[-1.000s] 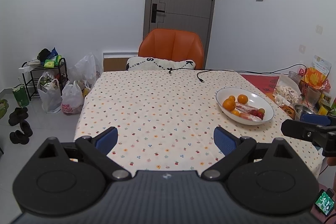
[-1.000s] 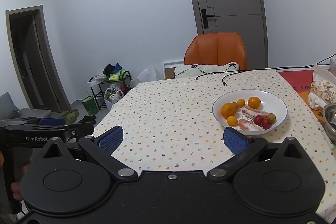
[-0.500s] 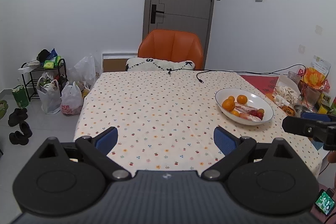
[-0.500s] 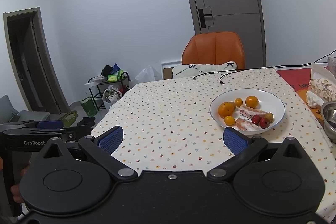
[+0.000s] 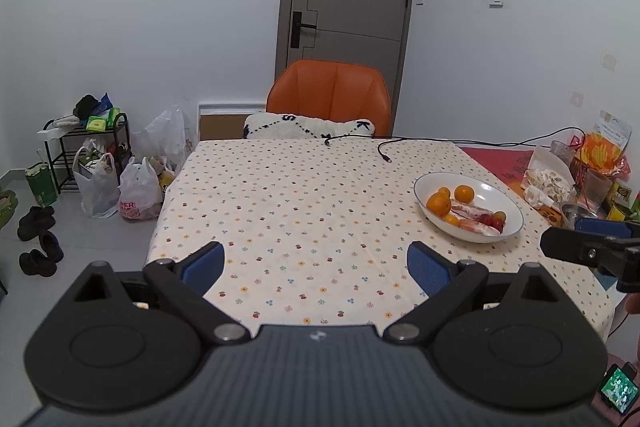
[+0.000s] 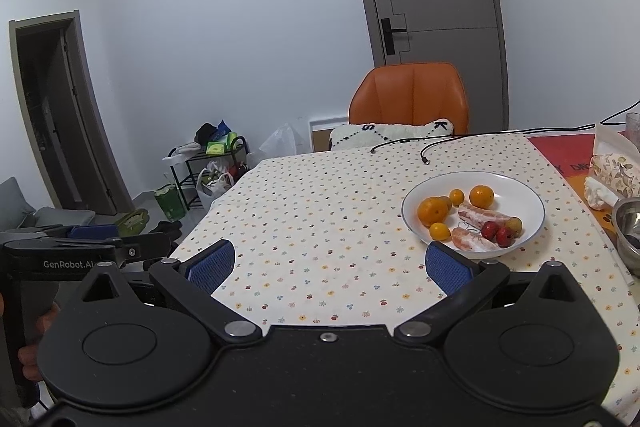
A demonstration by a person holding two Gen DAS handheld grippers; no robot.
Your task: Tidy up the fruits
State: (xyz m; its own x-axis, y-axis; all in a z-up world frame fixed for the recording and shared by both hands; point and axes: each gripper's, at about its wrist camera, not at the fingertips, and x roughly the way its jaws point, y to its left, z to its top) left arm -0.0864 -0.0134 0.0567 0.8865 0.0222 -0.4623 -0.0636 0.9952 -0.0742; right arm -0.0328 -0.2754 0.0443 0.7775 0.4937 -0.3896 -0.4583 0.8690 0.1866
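A white bowl (image 5: 508,201) (image 6: 524,195) stands on the right part of the flower-patterned tablecloth (image 5: 300,195) (image 6: 320,211). It holds several oranges (image 5: 439,205) (image 6: 432,211), small red fruits (image 6: 496,231) and pale pink pieces (image 6: 482,215). My left gripper (image 5: 316,265) hangs open above the table's near edge, nothing between its blue pads. My right gripper (image 6: 329,264) is open too, its right pad just in front of the bowl. Each gripper shows at the edge of the other's view.
An orange chair (image 5: 329,98) with a white cushion stands at the table's far side. Black cables (image 5: 420,143) lie on the far part of the cloth. Snack bags and a metal bowl (image 6: 630,227) crowd the right edge. Bags, a rack (image 5: 88,147) and shoes sit on the floor at left.
Both cameras have drifted back and tilted slightly, so the bowl sits a little farther off in view. Both grippers stay open and nothing on the table has moved.
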